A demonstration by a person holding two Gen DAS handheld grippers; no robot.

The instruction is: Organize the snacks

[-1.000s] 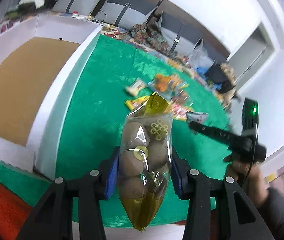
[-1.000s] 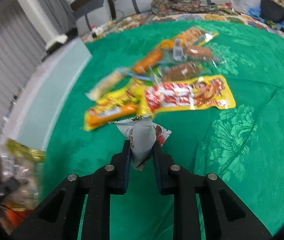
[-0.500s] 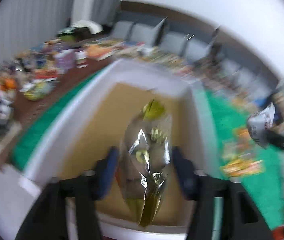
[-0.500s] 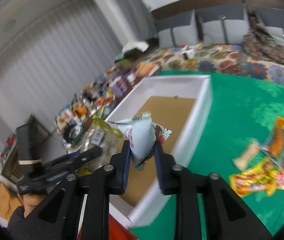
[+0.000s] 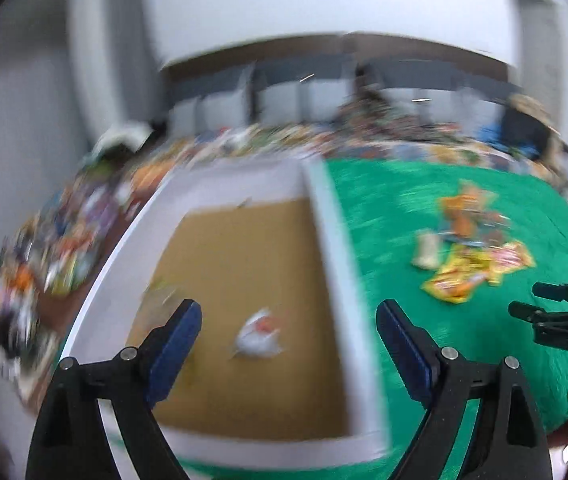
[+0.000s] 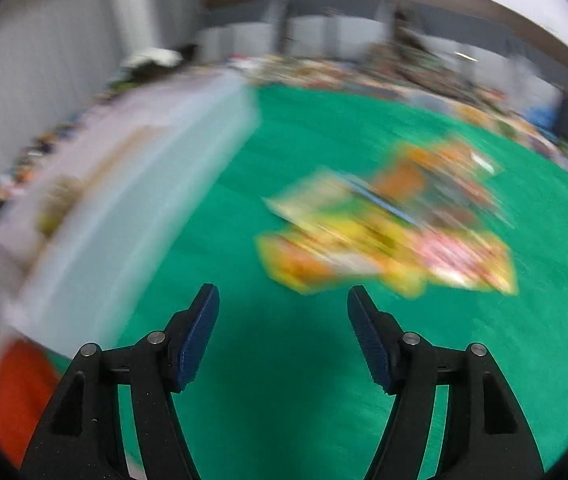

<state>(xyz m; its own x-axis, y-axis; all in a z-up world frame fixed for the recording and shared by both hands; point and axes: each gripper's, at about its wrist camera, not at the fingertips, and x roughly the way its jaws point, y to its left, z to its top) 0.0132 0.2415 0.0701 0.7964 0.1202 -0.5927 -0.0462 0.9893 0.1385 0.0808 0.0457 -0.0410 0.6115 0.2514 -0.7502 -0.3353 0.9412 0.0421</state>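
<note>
Snacks released, both grippers emptied.
White packet [image 5: 259, 334] now lies in box [image 5: 326, 216]; left gripper [image 5: 288, 330] and right gripper [image 6: 282, 320] jaws spread open; pile [image 6: 388, 232] remains, frame right.

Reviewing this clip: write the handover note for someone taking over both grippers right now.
Left gripper: open, empty, above the white box with a brown cardboard floor.
Right gripper: open, empty, over the green patterned cloth.
Done: a small white snack packet lies in the box; a blurred yellowish bag appears to lie there too.
Left: the pile of yellow, orange and red snack packets on the cloth, beside the box, not yet moved. Views are motion-blurred.
</note>
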